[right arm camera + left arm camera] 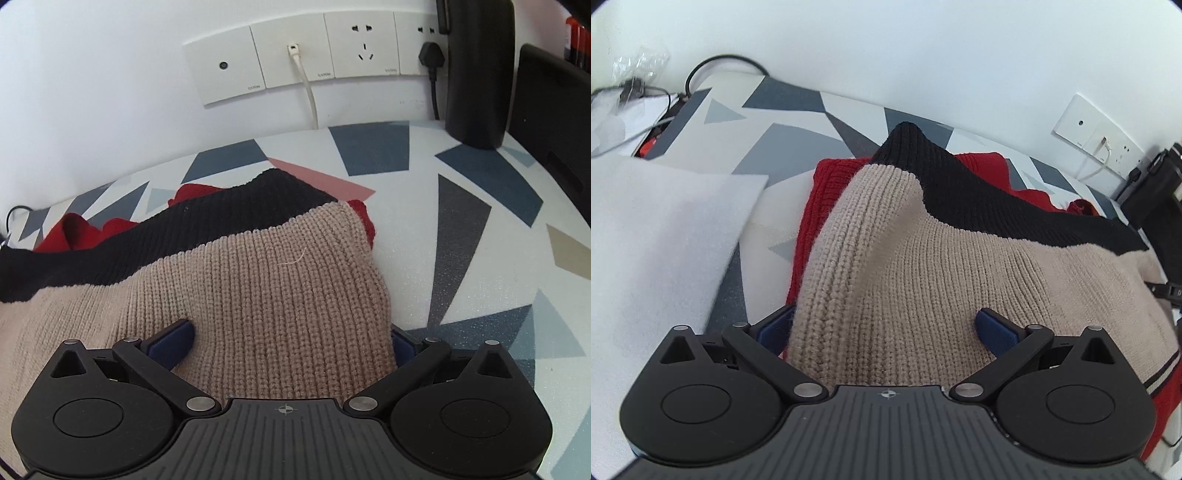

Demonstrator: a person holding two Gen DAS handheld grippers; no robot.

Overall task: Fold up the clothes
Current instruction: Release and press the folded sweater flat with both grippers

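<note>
A chunky ribbed-knit sweater (886, 266) in beige, black and red wool-like yarn, matt and coarse, fills both views. Each gripper, left (882, 332) and right (288, 341), is matt black plastic with bright metal pivot pins. At ten o'clock in the left view lies a white foam sheet (657, 236), softly grained.

Tiny grey brand marks on the wall socket plates (295, 55), too small to read

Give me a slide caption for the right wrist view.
Right gripper pinching a beige, black and red knit sweater over a patterned table.
</note>
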